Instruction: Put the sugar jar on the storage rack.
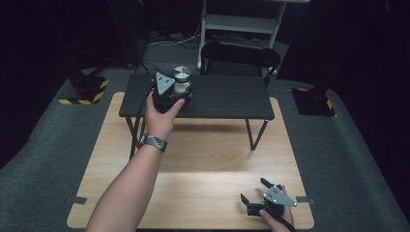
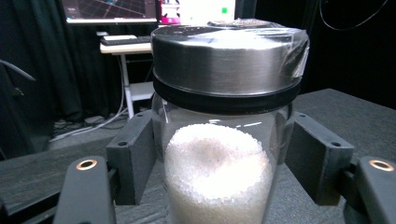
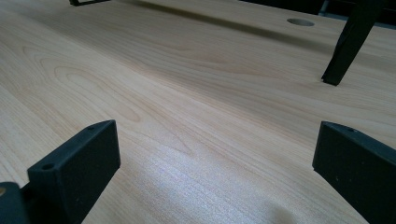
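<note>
Open tool [image 3: 215,172] over wooden table [image 3: 187,93]

The jar [image 2: 224,154] is clear, shiny glass with white grainy stuff inside, and its lid [image 2: 227,63] is smooth, brushed metal wrapped in thin shiny plastic film. The big tabletop [image 3: 187,102] is pale, smooth wood with wavy lines. The small black table [image 1: 222,96] looks dull and a bit rough.

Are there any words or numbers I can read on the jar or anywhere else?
No readable words or numbers.
Jar: no label on the glass; its metal lid is bare.
Screens behind the jar: coloured lines and patches, too small and blurred to read.
Floor plates: yellow and black warning stripes, no writing.
Wooden table: bare grain.
</note>
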A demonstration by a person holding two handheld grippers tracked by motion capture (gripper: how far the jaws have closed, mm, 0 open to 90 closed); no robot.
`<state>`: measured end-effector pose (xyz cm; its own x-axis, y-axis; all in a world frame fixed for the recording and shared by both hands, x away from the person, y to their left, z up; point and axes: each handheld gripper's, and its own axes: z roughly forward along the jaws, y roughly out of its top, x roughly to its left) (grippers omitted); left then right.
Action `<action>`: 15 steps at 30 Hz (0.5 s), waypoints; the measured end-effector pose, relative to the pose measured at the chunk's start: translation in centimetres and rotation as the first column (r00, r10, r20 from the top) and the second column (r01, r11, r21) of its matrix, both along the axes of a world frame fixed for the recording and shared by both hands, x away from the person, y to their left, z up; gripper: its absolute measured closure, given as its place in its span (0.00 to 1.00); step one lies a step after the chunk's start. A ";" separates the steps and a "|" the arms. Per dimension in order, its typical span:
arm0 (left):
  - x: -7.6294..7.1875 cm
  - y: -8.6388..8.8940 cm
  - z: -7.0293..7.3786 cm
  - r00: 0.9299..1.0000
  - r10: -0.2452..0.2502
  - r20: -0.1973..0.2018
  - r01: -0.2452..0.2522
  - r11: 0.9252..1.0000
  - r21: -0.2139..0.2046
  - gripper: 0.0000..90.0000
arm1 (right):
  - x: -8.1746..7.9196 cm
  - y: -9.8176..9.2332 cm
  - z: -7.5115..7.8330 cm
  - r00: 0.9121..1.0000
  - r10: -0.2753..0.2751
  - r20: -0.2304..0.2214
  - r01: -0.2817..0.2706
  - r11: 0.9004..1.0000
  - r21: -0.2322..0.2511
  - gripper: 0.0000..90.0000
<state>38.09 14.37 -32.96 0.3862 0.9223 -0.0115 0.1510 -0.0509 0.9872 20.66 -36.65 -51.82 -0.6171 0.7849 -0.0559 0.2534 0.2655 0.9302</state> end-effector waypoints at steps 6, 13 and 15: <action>0.0 -0.4 -0.4 1.000 0.005 0.012 -0.005 1.000 0.010 0.34 | 0.0 0.0 0.0 1.000 0.000 -0.001 0.000 1.000 0.000 0.01; -0.1 -0.4 -0.7 1.000 0.007 0.024 -0.007 1.000 0.004 0.34 | 0.0 0.0 0.0 1.000 0.000 0.000 0.000 1.000 0.000 0.01; -0.1 -0.4 -0.8 1.000 0.007 0.026 -0.007 1.000 0.010 0.34 | 0.0 0.0 0.0 1.000 0.000 0.000 0.000 1.000 0.001 0.01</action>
